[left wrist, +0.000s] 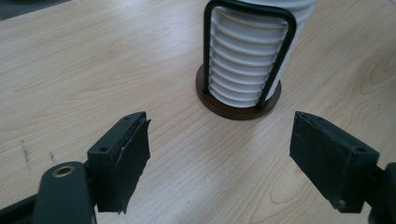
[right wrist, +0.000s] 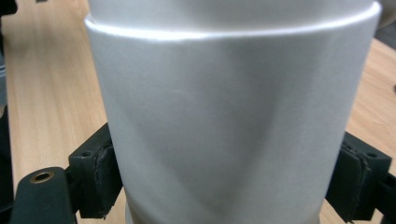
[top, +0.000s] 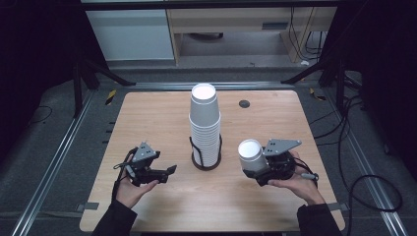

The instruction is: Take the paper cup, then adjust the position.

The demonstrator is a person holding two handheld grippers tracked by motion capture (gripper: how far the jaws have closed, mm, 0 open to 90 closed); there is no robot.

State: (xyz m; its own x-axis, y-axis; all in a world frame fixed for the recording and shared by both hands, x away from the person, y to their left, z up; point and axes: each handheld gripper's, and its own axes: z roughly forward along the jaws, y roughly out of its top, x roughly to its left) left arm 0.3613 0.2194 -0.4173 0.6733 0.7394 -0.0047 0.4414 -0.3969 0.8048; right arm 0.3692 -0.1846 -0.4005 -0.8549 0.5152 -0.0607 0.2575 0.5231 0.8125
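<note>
A tall stack of white paper cups (top: 205, 123) stands upside down in a black wire holder (top: 206, 160) at the table's middle; the left gripper view has the same stack (left wrist: 250, 70) and its dark round base (left wrist: 239, 108) close ahead. My left gripper (top: 169, 170) is open and holds nothing, a short way left of the holder, with its jaws wide apart (left wrist: 222, 163). My right gripper (top: 256, 172) is shut on a single white paper cup (top: 252, 156), to the right of the stack. That cup (right wrist: 229, 116) sits pressed between both black jaws.
The wooden table (top: 147, 123) has a small black round cap (top: 244, 103) at its back right. Metal rails, cables and dark floor surround the table. Bare wood lies in front of the holder and to both sides.
</note>
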